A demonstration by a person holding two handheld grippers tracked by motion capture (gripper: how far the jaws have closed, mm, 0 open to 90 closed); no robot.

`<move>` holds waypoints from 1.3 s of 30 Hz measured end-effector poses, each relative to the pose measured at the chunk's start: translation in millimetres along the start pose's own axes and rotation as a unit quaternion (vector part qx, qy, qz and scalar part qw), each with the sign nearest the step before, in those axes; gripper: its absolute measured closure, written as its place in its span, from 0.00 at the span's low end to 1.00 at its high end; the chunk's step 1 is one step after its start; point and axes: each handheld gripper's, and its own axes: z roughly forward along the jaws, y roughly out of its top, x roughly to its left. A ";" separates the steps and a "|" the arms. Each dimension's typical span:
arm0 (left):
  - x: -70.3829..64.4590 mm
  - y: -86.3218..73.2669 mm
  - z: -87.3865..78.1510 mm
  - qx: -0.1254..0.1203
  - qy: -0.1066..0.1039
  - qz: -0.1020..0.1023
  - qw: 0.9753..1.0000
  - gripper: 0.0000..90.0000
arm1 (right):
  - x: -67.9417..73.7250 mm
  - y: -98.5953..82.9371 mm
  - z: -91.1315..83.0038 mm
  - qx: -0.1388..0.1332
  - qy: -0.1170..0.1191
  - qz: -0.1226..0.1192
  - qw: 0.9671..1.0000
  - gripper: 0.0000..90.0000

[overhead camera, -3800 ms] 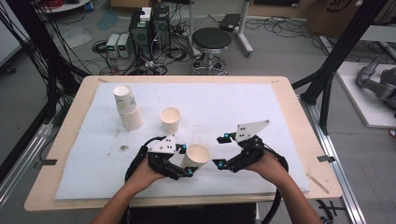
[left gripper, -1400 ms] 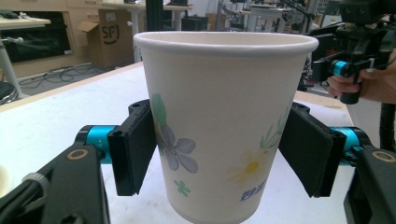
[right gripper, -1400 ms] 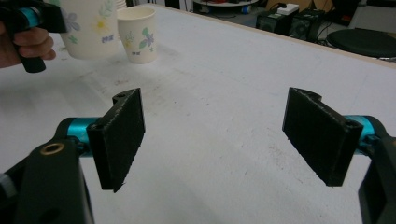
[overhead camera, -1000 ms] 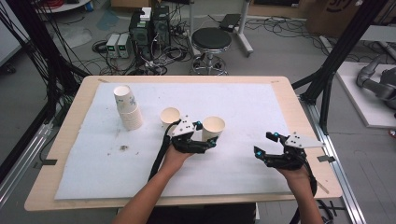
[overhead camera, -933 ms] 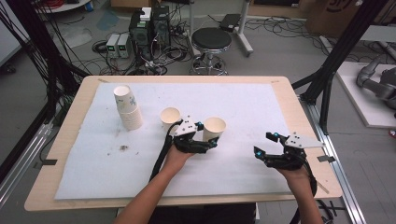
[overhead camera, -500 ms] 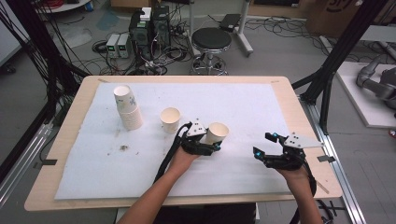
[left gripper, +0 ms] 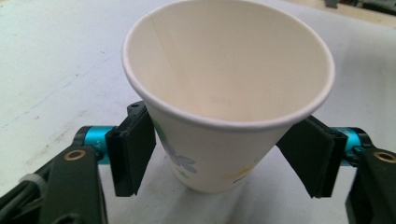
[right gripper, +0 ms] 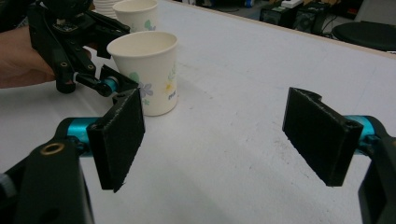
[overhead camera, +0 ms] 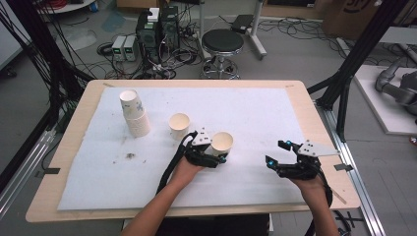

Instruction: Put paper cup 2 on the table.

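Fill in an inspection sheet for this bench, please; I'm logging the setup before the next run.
Surface: white mat on a wooden table, small dark smudge.
Job's things: paper cup upright between the left gripper's jaws; second cup standing apart.
Clutter: cup stack at left.
Grippers: left gripper open beside the cup; right gripper open, holding nothing.
Cables: black cable along the left forearm.
Surroundings: stool, electronics boxes, floor wiring.

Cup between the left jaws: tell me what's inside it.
The cup looks empty: bare inner wall with a seam. Its bottom is hidden by the near rim. The left gripper's jaws flank it.
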 end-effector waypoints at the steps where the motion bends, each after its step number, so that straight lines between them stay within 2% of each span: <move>1: 0.6 0.1 -2.1 -0.003 -0.003 -0.006 1.000 0.24 | 0.5 -0.4 0.0 0.003 0.001 0.006 1.000 0.24; 3: 1.2 -1.0 -9.9 -0.007 -0.009 -0.006 1.000 0.19 | -0.1 -0.8 0.5 0.004 0.000 0.005 1.000 0.24; 7: 0.2 -5.0 -33.8 -0.022 -0.011 -0.002 1.000 0.19 | 0.3 -1.6 2.3 0.008 0.003 0.007 1.000 0.24; 14: 4.7 -9.8 -87.6 -0.076 0.005 0.006 0.997 0.19 | 1.3 -2.4 5.2 0.012 -0.001 0.003 1.000 0.24; 16: 8.4 -12.4 -104.6 -0.093 0.023 0.005 0.995 0.19 | 1.7 -3.2 6.0 0.015 -0.005 0.001 1.000 0.24; 20: 18.2 -20.7 -136.8 -0.129 0.061 -0.004 0.990 0.19 | 2.9 -4.5 8.3 0.022 -0.018 -0.009 1.000 0.24; 23: 24.7 -28.8 -156.2 -0.148 0.075 -0.011 0.986 0.18 | 3.9 -4.7 9.3 0.024 -0.023 -0.007 0.999 0.24; 25: 28.6 -34.3 -165.9 -0.153 0.090 -0.011 0.984 0.18 | 3.4 -4.7 9.4 0.023 -0.023 -0.005 0.999 0.24; 29: 36.5 -45.9 -179.7 -0.164 0.103 -0.028 0.981 0.19 | 3.3 -4.8 8.5 0.022 -0.024 -0.001 0.999 0.24; 39: 40.3 -58.9 -204.0 -0.178 0.124 -0.037 0.976 0.19 | 7.5 -0.3 -1.1 0.013 -0.033 -0.001 0.999 0.24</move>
